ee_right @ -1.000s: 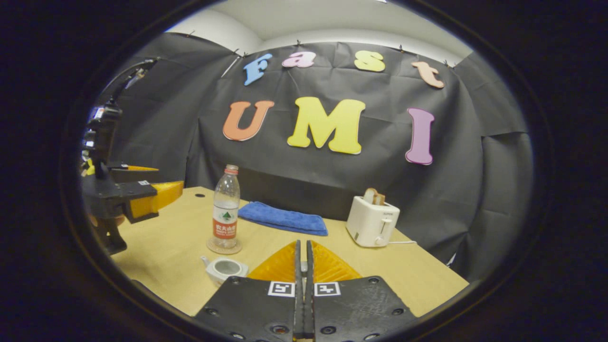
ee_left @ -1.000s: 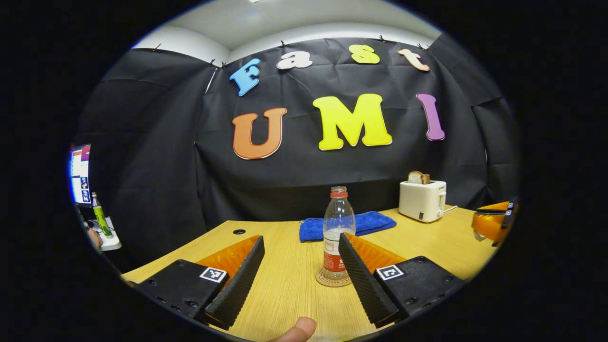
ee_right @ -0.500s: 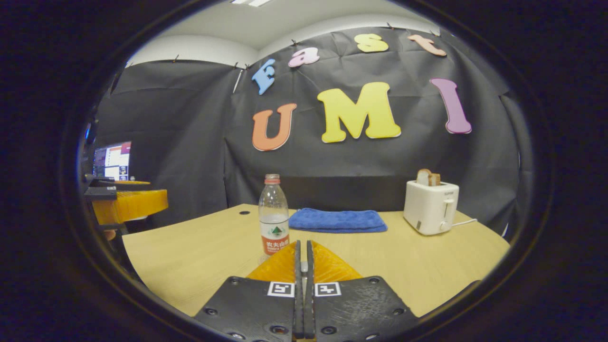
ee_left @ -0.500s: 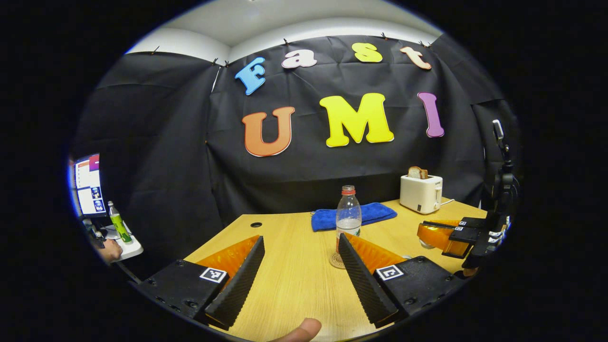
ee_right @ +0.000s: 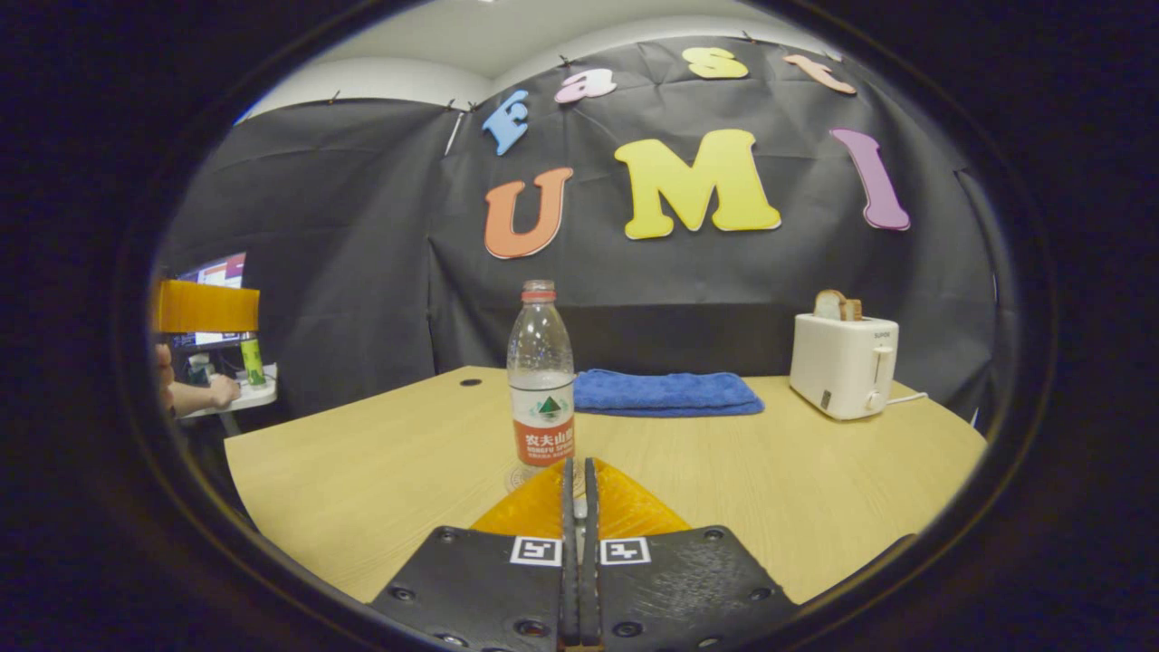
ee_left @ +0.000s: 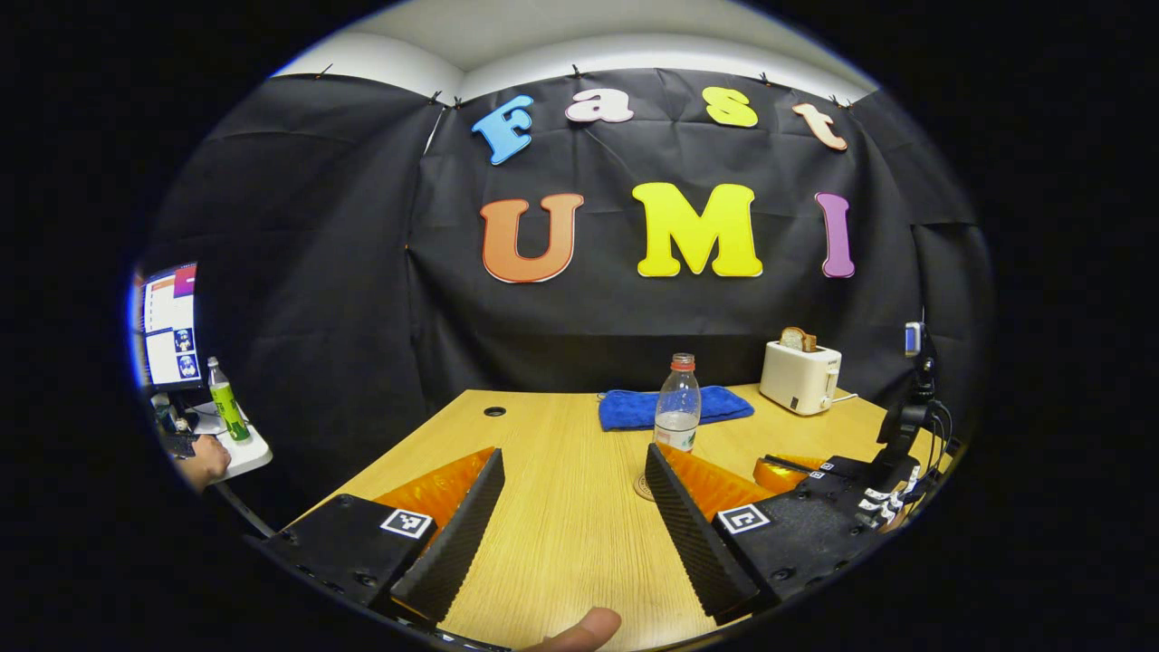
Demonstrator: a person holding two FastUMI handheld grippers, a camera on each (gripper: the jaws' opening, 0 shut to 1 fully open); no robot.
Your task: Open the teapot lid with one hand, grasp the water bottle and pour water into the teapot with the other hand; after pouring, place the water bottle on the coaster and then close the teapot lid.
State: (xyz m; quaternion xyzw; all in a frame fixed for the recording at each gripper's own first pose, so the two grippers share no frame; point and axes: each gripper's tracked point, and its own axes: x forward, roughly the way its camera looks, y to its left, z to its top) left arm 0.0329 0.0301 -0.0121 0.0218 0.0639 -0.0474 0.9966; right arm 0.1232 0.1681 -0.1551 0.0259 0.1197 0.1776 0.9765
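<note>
left gripper (ee_left: pixel 572 507) jaws gape wide and empty, right gripper (ee_right: pixel 577 471) jaws pressed together, water bottle (ee_right: pixel 541 373) upright.

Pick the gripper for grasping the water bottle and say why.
Left, probably. The left gripper has open jaws, with the water bottle upright just ahead. The right gripper faces it too, but its jaws are shut.
</note>
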